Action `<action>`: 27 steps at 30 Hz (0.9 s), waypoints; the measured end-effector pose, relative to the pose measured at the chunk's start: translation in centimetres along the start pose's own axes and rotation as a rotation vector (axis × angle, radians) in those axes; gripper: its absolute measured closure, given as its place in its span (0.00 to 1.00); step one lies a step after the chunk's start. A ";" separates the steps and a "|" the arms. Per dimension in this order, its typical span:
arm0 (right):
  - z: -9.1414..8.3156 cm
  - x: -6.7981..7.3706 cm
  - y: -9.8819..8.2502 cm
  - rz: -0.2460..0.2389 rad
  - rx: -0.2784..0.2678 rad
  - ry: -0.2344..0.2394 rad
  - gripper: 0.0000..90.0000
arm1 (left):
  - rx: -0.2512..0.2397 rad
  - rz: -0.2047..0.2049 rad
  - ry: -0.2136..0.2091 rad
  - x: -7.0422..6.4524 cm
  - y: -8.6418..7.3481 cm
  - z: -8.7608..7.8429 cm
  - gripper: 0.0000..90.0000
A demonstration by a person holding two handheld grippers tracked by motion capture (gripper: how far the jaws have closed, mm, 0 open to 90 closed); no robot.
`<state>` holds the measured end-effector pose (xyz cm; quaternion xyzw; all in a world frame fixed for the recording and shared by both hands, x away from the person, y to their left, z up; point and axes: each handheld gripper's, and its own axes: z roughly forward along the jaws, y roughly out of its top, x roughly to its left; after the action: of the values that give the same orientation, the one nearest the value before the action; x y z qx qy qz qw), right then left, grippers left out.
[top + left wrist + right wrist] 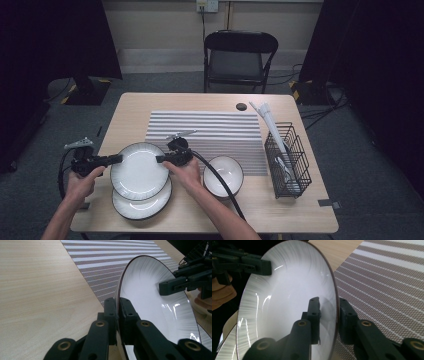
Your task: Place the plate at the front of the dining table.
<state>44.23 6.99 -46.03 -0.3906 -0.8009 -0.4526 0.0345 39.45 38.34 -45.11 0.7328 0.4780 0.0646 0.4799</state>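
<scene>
White plate (139,170) sits from above over a second plate (142,204) between my left gripper (116,159) and right gripper (161,159); my left view has jaws pinching its rim, my right view has jaws straddling it, slightly spread.

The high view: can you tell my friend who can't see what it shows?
Two hand-held black grippers, the left gripper and the right gripper, flank a round white dark-rimmed plate above a second matching plate on a light wooden table. A white bowl sits alongside.
</scene>
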 end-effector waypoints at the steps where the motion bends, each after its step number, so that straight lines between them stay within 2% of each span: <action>1: 0.0 0.0 0.0 0.002 0.000 0.002 0.83 | -0.001 0.001 0.002 0.0 0.0 0.0 0.95; 5: -0.2 -0.6 0.1 0.043 -0.014 0.029 0.90 | -0.003 -0.003 -0.001 0.0 -0.1 0.0 0.95; 8: -0.4 -0.6 0.2 0.042 -0.025 0.022 0.93 | 0.000 -0.030 -0.040 0.3 -0.3 -0.1 0.90; 9: -0.5 -0.6 0.2 0.040 -0.030 0.020 0.93 | 0.001 -0.026 -0.028 0.2 -0.4 -0.1 0.83; 10: -0.5 -0.6 0.2 0.038 -0.031 0.018 0.93 | 0.015 -0.019 -0.023 0.1 -0.5 -0.2 0.80; 12: -0.5 -0.6 0.2 0.036 -0.036 0.013 0.94 | 0.024 -0.014 -0.015 -0.1 -0.9 -0.4 0.82; 14: -0.5 -0.5 0.2 0.032 -0.038 0.008 0.94 | 0.029 -0.015 -0.028 -0.2 -1.3 -0.8 0.78; 18: -0.6 -0.4 0.2 0.020 -0.040 -0.002 0.94 | 0.054 -0.040 -0.021 -0.3 -2.6 -1.2 0.75; 24: -0.6 -0.4 0.2 0.015 -0.041 -0.005 0.94 | 0.054 -0.060 -0.055 -0.8 -3.7 -1.7 0.74; 26: -0.6 -0.3 0.2 0.012 -0.042 -0.006 0.94 | 0.067 -0.043 -0.035 -1.0 -3.8 -1.6 0.80; 27: -0.6 -0.3 0.2 0.009 -0.042 -0.006 0.94 | 0.068 -0.050 -0.036 -1.0 -3.7 -1.5 0.80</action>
<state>44.39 6.37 -45.68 -0.3963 -0.7895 -0.4679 0.0259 35.71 38.88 -46.79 0.7376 0.4891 0.0231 0.4649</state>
